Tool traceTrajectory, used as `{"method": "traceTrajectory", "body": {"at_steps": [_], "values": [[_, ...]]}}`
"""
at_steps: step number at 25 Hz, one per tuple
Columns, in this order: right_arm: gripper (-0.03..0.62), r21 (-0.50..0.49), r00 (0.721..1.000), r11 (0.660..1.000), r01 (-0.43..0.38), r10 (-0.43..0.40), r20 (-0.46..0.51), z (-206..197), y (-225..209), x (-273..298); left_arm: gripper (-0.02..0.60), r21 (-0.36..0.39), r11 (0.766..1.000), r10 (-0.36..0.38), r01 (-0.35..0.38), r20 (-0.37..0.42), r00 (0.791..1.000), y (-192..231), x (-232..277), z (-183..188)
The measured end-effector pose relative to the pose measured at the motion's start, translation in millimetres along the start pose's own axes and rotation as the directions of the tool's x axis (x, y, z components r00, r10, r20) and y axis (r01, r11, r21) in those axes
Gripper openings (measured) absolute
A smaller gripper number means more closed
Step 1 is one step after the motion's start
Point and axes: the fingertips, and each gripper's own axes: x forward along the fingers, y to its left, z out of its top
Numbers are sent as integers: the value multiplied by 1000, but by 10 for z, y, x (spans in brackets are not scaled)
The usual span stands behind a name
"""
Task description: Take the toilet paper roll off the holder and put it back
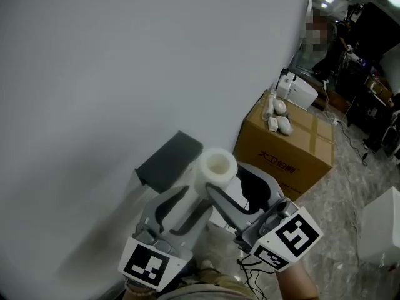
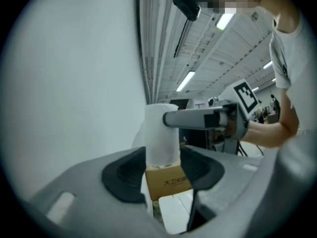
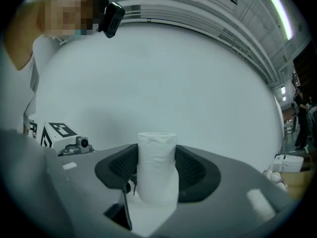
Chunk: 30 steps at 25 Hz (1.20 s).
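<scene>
A white toilet paper roll (image 1: 216, 165) stands upright in the air, its hollow core facing up, just right of the dark holder (image 1: 167, 161) on the white wall. My right gripper (image 1: 232, 185) is shut on the roll; in the right gripper view the roll (image 3: 157, 150) sits squeezed between both black pads of that gripper (image 3: 156, 175). My left gripper (image 1: 182, 206) is close below and left of the roll, open. In the left gripper view the roll (image 2: 159, 130) shows beyond the wide jaws of the left gripper (image 2: 162, 170), untouched by the pads, with a right gripper finger (image 2: 198, 119) across it.
A brown cardboard box (image 1: 284, 147) stands against the wall to the right, with small white items (image 1: 279, 115) on top and a white device (image 1: 297, 92) behind it. A white box (image 1: 381, 227) sits on the marble floor at far right. Cables and a person are farther back.
</scene>
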Motion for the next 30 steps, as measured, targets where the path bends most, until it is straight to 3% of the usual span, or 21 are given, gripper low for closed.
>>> {"method": "traceTrajectory", "body": {"at_steps": [5, 8, 12, 21, 27, 30], "values": [[241, 4, 993, 994, 113, -113, -20, -220, -185, -170, 212, -3, 990, -142, 142, 1, 990, -147, 310, -226], [241, 3, 984, 985, 175, -174, -35, -429, -324, -213, 221, -15, 973, -230, 230, -4, 973, -214, 517, -446], [241, 21, 967, 968, 249, -248, -56, -448, -367, -544, 224, -23, 948, -317, 317, -10, 948, -534, 605, -442], [241, 53, 928, 929, 366, -361, -92, -750, -486, -931, 216, 56, 901, -428, 430, -49, 902, -882, 824, -724], [241, 58, 910, 911, 408, -400, -111, -904, -508, -1061, 215, -12, 889, -458, 458, -59, 887, -1027, 860, -857], [241, 48, 903, 905, 422, -415, -112, -945, -511, -1105, 213, 26, 877, -477, 480, -74, 876, -1064, 877, -909]]}}
